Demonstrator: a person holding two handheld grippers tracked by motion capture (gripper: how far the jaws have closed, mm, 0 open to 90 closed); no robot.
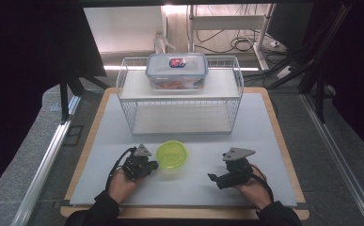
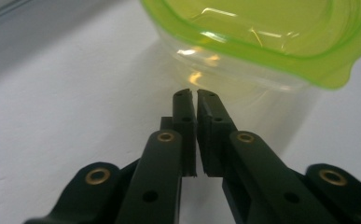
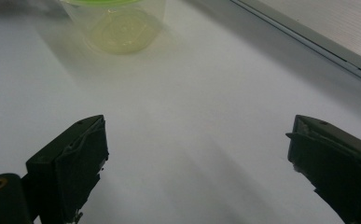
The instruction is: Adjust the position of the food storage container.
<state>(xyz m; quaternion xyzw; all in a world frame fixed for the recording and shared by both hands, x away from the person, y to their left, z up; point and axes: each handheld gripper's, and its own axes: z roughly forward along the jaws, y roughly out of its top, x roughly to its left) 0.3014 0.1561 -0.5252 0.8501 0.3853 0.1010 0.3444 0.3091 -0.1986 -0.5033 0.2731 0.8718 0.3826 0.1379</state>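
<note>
From the high view the green-lidded tub [image 1: 172, 154] sits at the left gripper's [image 1: 152, 165] three o'clock; the left gripper view shows jaws together, so part them first, while the right gripper [image 3: 197, 149] waits wide apart, tub at eleven o'clock.

- The left claw [image 1: 150, 165] sits at the near left, held from behind by the left hand [image 1: 121, 183], its jaws pressed nearly together with only a sliver between.
- The right claw [image 1: 213, 179] sits at the near right in the right hand [image 1: 251, 186], jaws spread wide, pointing left.
- Both dark-sleeved forearms come in from the near edge.
</note>
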